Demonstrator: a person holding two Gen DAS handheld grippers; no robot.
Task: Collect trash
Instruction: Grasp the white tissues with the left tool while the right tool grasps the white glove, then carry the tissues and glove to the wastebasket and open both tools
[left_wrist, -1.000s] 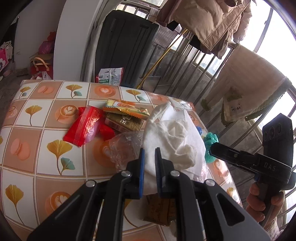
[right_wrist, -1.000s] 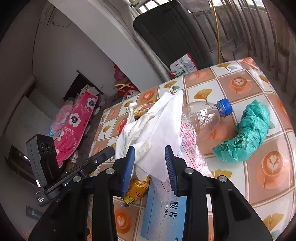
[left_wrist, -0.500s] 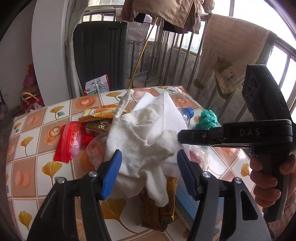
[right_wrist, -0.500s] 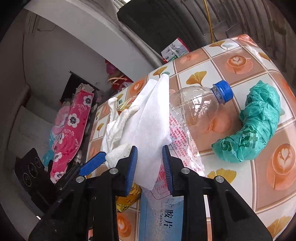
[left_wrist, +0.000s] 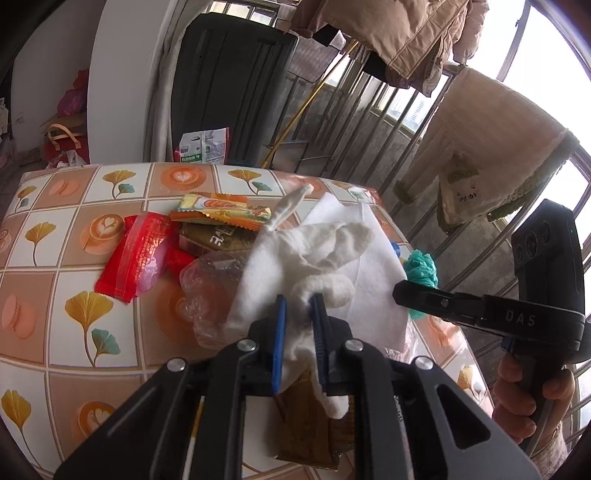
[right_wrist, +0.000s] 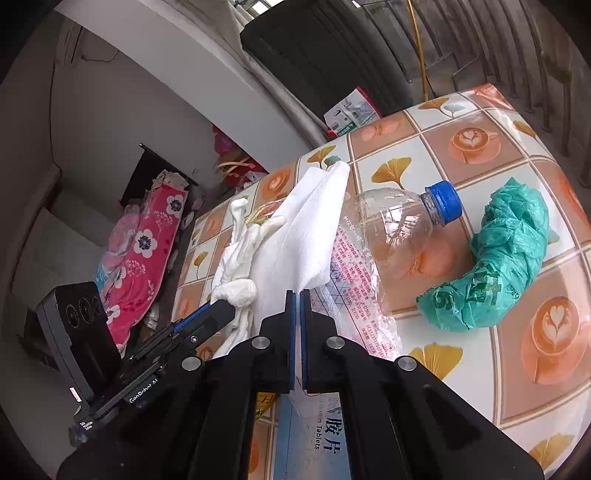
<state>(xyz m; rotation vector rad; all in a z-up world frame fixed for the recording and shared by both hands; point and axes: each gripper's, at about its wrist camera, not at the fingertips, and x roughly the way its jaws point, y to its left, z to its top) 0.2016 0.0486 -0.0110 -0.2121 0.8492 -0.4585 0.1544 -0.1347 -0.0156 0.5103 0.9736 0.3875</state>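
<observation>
gripping a crumpled white tissue (left_wrist: 314, 266) between its blue pads, the left gripper (left_wrist: 297, 317) holds the twisted part of the paper above the table (left_wrist: 66, 221). the right gripper (right_wrist: 297, 299) is clamped on a corner of the same tissue, its jaws almost together with only the thin sheet between them. seen from the right wrist, the tissue rises as a flat white sheet from the right gripper toward the far left, with the bunched part held at the left gripper's tip.

under and behind the tissue lies a clear plastic bottle (right_wrist: 395, 229) on its side, blue cap (right_wrist: 443, 201) pointing right. a rolled green plastic bag (right_wrist: 495, 266) lies to the right of the bottle, near it. a printed clear wrapper (right_wrist: 354, 288) sits against the bottle's near side. a blue tablet box (right_wrist: 314, 432) lies at the near edge, under the right gripper.

from the left wrist, a red snack packet (left_wrist: 136, 254) lies left of the bottle, and an orange wrapper (left_wrist: 225, 212) and a brown packet (left_wrist: 214, 240) lie beyond it. a second brown packet (left_wrist: 306, 424) lies beneath the left gripper.
</observation>
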